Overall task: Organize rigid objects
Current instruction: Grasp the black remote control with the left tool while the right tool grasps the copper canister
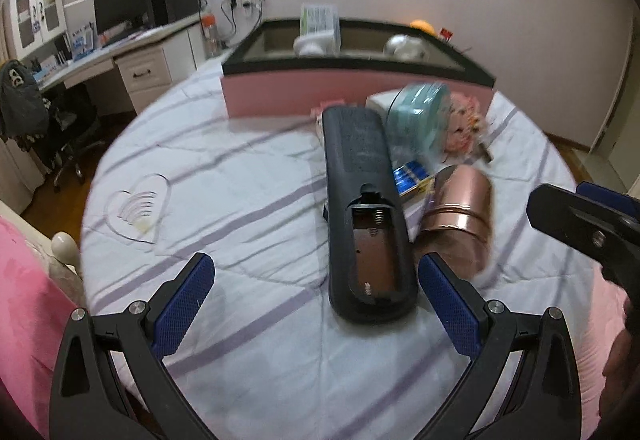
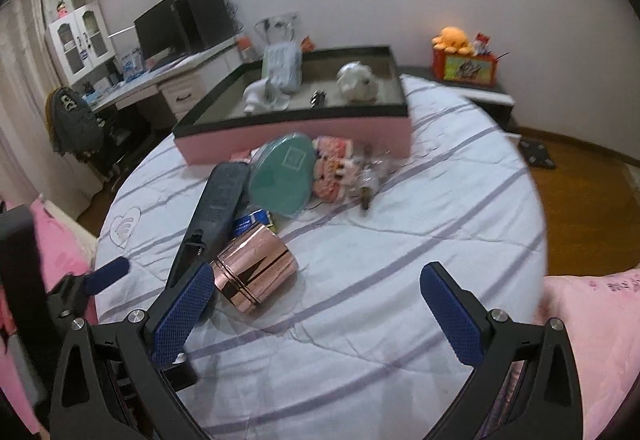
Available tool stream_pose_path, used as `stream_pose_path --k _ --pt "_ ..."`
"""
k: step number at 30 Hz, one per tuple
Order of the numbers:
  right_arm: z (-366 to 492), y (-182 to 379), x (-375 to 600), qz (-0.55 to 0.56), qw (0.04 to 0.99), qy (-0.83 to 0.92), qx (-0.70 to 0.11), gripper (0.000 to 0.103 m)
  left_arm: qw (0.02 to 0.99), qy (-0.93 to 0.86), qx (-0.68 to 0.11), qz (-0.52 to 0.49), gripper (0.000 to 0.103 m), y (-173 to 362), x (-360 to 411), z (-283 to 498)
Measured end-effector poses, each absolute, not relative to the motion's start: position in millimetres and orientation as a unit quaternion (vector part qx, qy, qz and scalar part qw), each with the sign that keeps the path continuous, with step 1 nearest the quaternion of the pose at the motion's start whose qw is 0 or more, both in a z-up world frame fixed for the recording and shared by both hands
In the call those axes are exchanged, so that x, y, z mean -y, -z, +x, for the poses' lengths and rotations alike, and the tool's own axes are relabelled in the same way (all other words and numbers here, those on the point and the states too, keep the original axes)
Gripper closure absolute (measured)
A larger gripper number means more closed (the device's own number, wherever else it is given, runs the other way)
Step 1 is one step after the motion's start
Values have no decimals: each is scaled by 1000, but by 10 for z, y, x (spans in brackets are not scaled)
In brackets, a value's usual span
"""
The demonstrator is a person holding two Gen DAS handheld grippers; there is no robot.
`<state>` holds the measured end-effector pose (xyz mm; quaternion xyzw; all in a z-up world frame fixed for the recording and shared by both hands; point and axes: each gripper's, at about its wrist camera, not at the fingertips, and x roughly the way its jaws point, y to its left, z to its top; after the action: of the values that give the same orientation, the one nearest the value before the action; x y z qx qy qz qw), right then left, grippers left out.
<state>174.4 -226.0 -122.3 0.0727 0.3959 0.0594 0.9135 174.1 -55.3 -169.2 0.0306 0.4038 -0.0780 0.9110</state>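
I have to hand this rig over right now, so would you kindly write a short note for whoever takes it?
Left gripper: jaws open, empty, lined up on the near end of the black remote, which lies back-up with its battery bay uncovered.
Right gripper: jaws open, empty, just short of the copper tin.
On the bed: remote, copper tin on its side, teal round tin, a blue packet and pink soft items beside them.
Pink box already holds a few things.
Left: move the rigid pieces into the box, probably the remote first.
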Motion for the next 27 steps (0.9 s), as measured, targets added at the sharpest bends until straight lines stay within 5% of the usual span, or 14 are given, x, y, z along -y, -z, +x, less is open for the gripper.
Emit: stream_pose_path --k 11,17,20,25,27 --pt "2108 1481 2071 70 891 -135 -427 6 900 83 -427 29 0 1763 484 2117" --pt "2273 1548 2003 71 882 -154 -440 25 889 98 -442 64 5 1780 590 2265" --pt "2304 1544 1974 74 878 -162 -444 42 888 117 -437 77 19 1767 661 2295" --pt "2279 1486 2080 75 883 -141 -442 43 888 140 -433 66 58 1720 688 2315" --pt "2239 1472 2157 87 884 -135 -439 43 887 142 -436 51 58 1699 654 2336"
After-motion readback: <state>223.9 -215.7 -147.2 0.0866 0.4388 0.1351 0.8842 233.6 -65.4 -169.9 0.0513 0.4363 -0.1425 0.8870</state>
